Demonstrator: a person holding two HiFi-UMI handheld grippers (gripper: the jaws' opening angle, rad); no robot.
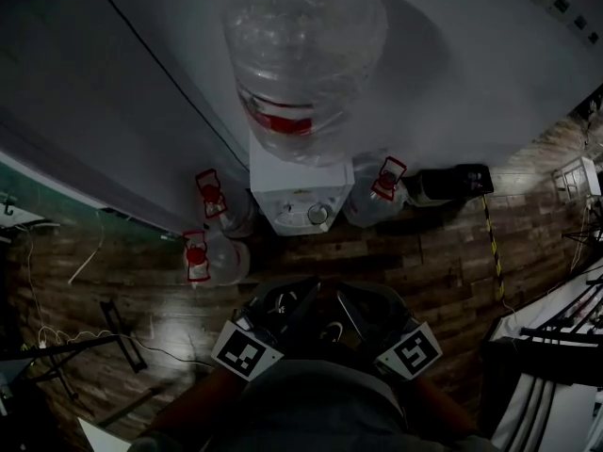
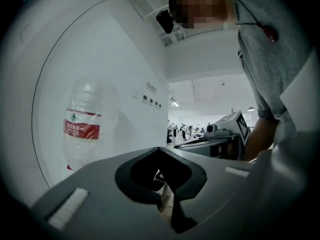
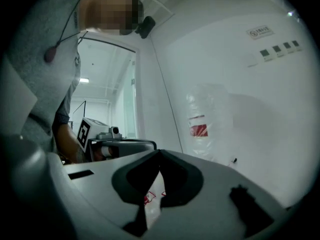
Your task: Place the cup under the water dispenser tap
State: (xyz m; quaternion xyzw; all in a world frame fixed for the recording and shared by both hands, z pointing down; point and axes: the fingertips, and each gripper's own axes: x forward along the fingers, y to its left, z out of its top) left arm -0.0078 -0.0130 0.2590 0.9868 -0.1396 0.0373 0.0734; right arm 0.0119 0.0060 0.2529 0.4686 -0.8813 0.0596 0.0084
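Observation:
A white water dispenser (image 1: 301, 194) stands against the wall with a big clear bottle (image 1: 301, 55) with a red label on top. A small round shape (image 1: 318, 215) sits at its front ledge; I cannot tell whether it is a cup. Both grippers are held close to my body, short of the dispenser. My left gripper (image 1: 285, 297) (image 2: 161, 184) has its jaws together with nothing between them. My right gripper (image 1: 341, 301) (image 3: 152, 184) is shut and empty too. The bottle (image 2: 82, 129) (image 3: 206, 121) shows beside each gripper's jaws.
Spare water bottles with red caps stand on the wooden floor beside the dispenser, two at its left (image 1: 212, 196) (image 1: 198, 252) and one at its right (image 1: 386, 182). A black box (image 1: 462, 179) lies further right. Cables and a stand (image 1: 57, 347) are at the left.

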